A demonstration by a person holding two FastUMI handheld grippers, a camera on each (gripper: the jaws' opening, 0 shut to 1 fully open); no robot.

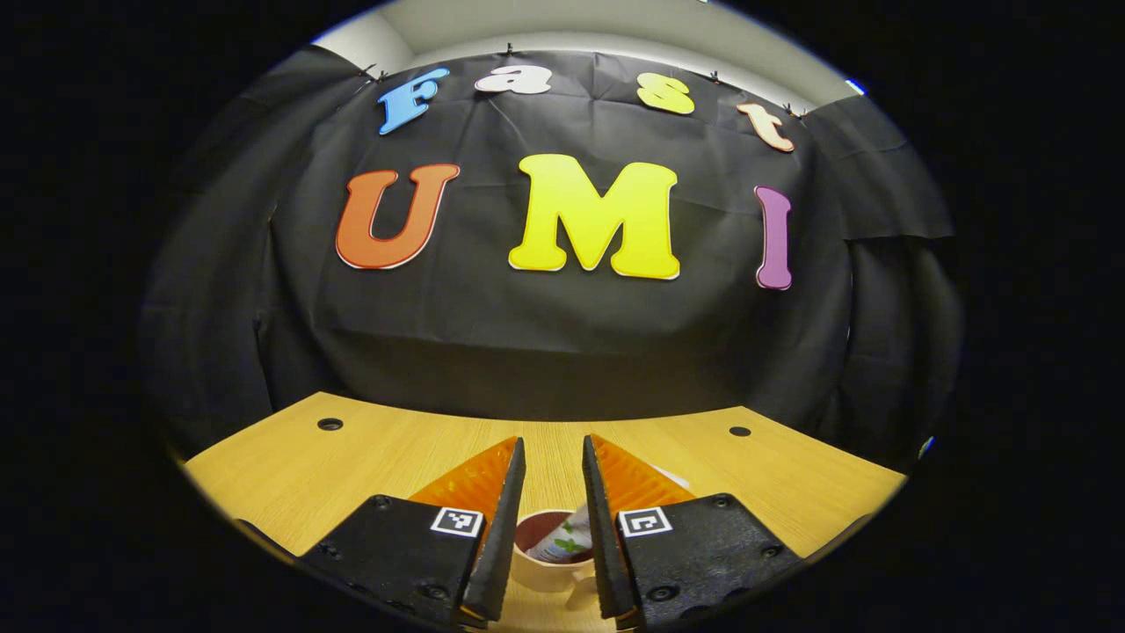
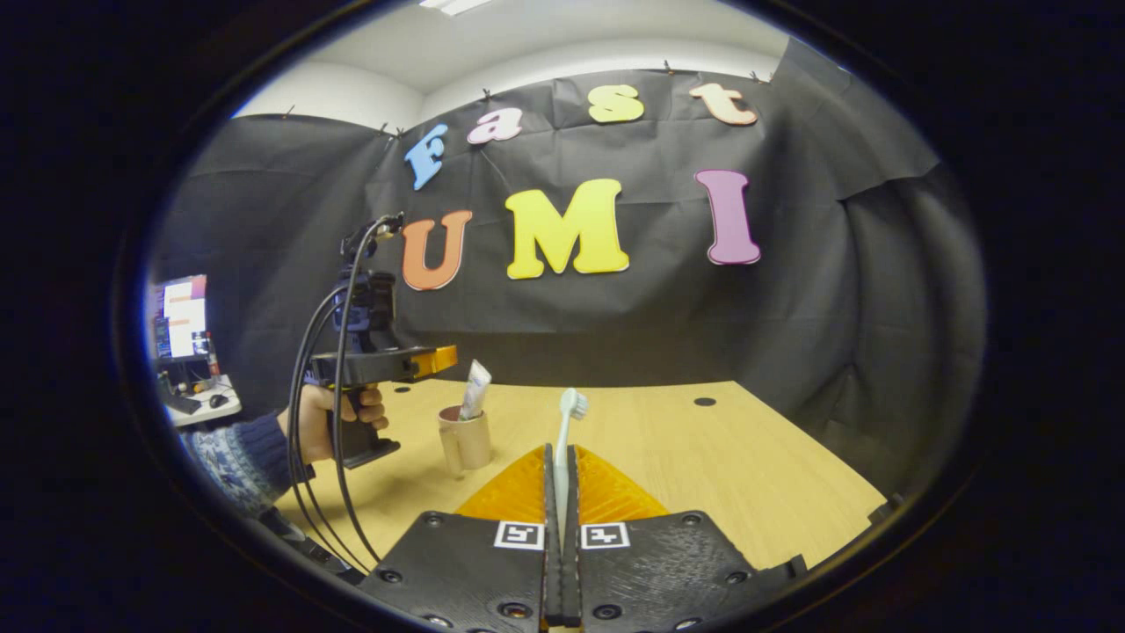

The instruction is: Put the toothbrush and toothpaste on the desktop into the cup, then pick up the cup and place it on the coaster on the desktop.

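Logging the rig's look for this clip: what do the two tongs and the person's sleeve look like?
Both tongs, left and right, have black textured bodies with square black-and-white markers and ribbed orange panels. In the right gripper view, black cables loop from the left one's pistol handle; the sleeve is blue patterned knit.

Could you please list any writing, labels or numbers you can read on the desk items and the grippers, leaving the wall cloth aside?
Nothing there can be read.
On the toothpaste: print, too blurred to read.
On the left hand-held gripper: square tags, patterns only, no words.
On the right hand-held gripper: the same kind of tags.
On the screen: too small and blurred.
On the cup: no writing visible.
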